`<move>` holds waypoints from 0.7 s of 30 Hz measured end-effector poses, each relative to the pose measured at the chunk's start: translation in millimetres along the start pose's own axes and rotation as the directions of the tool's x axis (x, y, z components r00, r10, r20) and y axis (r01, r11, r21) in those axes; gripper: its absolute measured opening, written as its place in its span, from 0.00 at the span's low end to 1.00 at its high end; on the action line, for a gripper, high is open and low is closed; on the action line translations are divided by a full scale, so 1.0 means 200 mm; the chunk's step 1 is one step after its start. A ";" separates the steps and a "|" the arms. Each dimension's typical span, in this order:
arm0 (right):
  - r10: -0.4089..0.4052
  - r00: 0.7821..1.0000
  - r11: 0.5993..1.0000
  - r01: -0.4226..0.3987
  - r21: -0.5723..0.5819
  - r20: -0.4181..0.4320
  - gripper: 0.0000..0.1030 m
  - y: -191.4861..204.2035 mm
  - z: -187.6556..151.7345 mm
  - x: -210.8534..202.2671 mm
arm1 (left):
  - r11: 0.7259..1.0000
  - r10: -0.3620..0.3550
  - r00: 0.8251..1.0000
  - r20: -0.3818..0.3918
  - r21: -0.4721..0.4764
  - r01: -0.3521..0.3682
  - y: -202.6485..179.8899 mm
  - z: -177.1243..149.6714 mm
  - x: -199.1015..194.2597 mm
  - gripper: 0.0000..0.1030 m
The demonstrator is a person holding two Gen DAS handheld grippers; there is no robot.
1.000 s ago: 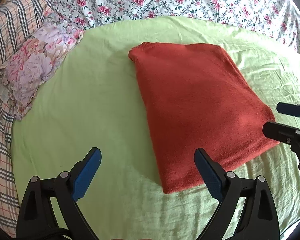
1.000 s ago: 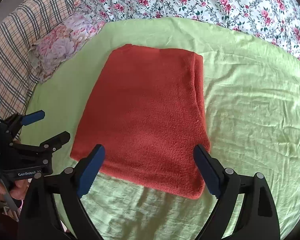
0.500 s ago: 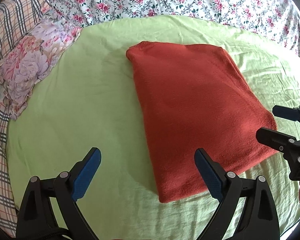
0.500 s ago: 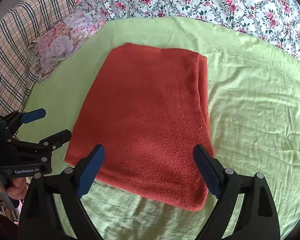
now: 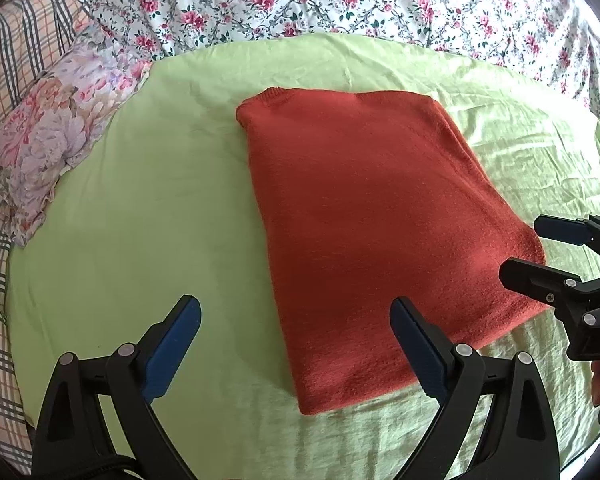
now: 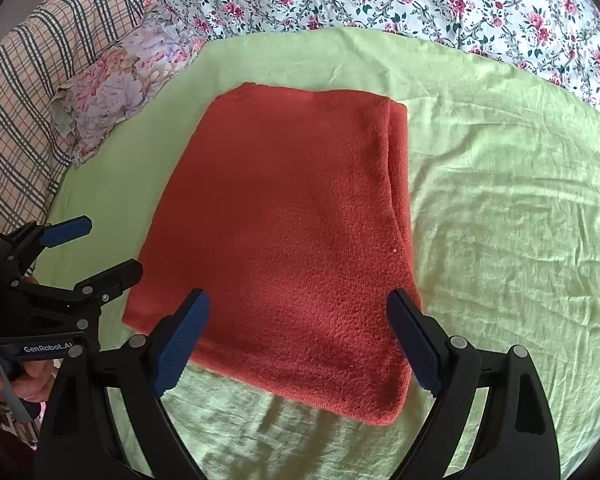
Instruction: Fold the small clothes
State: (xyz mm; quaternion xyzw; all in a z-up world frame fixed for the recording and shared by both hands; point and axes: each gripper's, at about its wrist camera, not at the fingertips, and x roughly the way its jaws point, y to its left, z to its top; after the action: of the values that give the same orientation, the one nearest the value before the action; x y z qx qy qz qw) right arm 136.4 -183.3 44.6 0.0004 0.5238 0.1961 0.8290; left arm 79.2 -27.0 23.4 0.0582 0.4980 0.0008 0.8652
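A rust-red knit garment [image 5: 364, 216] lies folded into a flat rectangle on a light green sheet [image 5: 140, 216]; it also shows in the right wrist view [image 6: 296, 240]. My left gripper [image 5: 296, 320] is open and empty, over the garment's near left corner. My right gripper [image 6: 298, 316] is open and empty, above the garment's near edge. Each gripper shows in the other's view: the right gripper [image 5: 540, 252] at the garment's right corner, the left gripper [image 6: 96, 248] beside its left corner.
A floral pillow [image 5: 56, 140] lies at the left on a plaid cover [image 5: 4, 60]. A flowered bedspread [image 5: 340, 0] runs along the back. The green sheet [image 6: 500, 220] is wrinkled to the right of the garment.
Both grippers have moved in toward the garment's near edge, so it now sits lower and larger in both views. The jaws stay open.
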 end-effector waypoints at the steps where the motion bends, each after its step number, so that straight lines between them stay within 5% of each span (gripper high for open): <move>1: 0.000 1.000 1.000 0.000 0.002 -0.001 0.87 0.00 0.00 0.00 | 1.000 -0.001 1.000 -0.001 0.001 0.001 0.00 0.00 0.00 0.93; 21: -0.001 1.000 1.000 0.001 0.012 0.006 0.87 0.00 -0.02 -0.01 | 1.000 -0.007 1.000 -0.006 0.000 0.007 0.00 0.00 0.01 0.93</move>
State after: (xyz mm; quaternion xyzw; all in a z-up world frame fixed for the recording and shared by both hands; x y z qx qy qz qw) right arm 133.0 -184.8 45.1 0.0056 0.5222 0.1927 0.8307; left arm 80.0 -27.7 22.2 0.0563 0.5007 -0.0018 0.8638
